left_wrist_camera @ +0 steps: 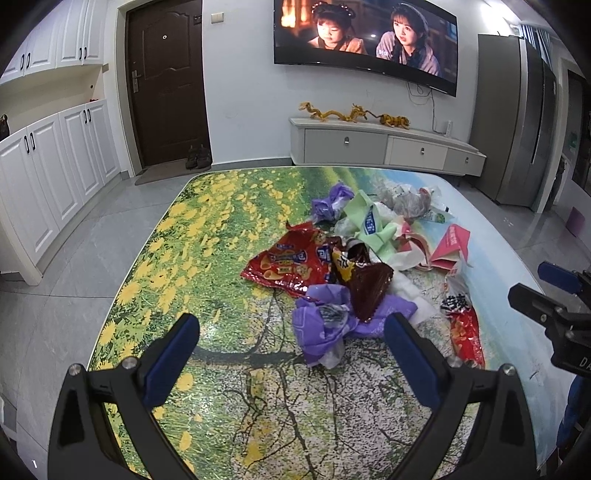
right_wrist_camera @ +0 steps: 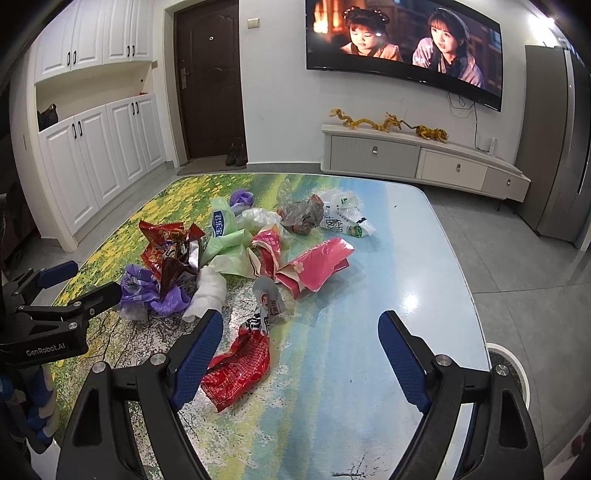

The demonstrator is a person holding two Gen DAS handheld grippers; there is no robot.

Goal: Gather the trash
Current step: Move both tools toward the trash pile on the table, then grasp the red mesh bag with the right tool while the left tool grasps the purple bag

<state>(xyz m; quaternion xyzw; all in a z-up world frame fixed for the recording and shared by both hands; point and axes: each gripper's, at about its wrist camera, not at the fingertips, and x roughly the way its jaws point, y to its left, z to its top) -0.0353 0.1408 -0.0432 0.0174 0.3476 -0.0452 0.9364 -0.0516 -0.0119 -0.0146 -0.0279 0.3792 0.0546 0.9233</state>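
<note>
Starting out, I think; wrappers all lie on the table; left gripper and right gripper spread wide, holding nothing.

Left wrist view: low over near edge of table, facing the wall TV, trash pile close ahead. Right wrist view: same heading, set further right, trash pile ahead-left. Shared: table, TV, door.
</note>
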